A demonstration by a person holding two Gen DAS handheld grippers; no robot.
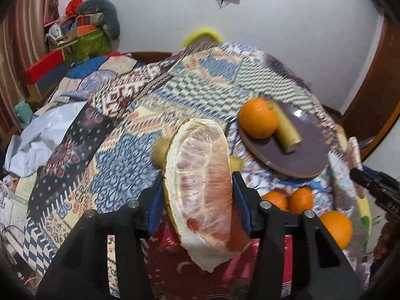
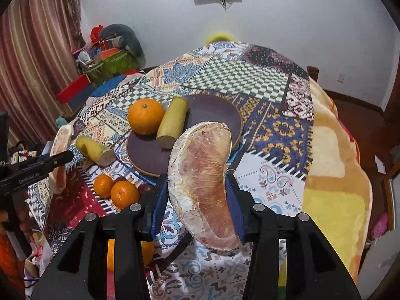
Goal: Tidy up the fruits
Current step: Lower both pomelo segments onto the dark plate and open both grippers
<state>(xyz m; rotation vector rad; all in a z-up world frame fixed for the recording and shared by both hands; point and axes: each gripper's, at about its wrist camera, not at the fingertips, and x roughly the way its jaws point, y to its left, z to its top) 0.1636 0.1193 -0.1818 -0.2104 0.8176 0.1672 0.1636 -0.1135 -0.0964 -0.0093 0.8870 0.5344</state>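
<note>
My left gripper (image 1: 198,182) is shut on a pomelo wedge (image 1: 202,182) and holds it above the quilt. My right gripper (image 2: 197,182) is shut on a second pomelo wedge (image 2: 202,182), just in front of the dark round plate (image 2: 215,111). The plate (image 1: 307,145) bears an orange (image 2: 146,116) and a banana piece (image 2: 172,122). Another banana piece (image 2: 96,150) lies on the quilt left of the plate. Two small oranges (image 2: 117,190) lie in front of the plate. The left gripper with its wedge shows at the left edge of the right wrist view (image 2: 60,157).
The patterned quilt (image 2: 250,80) covers the bed, with a yellow-orange blanket (image 2: 335,175) at its right side. Another orange (image 1: 337,227) lies near the right edge. Boxes and bags (image 1: 80,35) are piled at the back left. A white cloth (image 1: 47,135) lies at the left.
</note>
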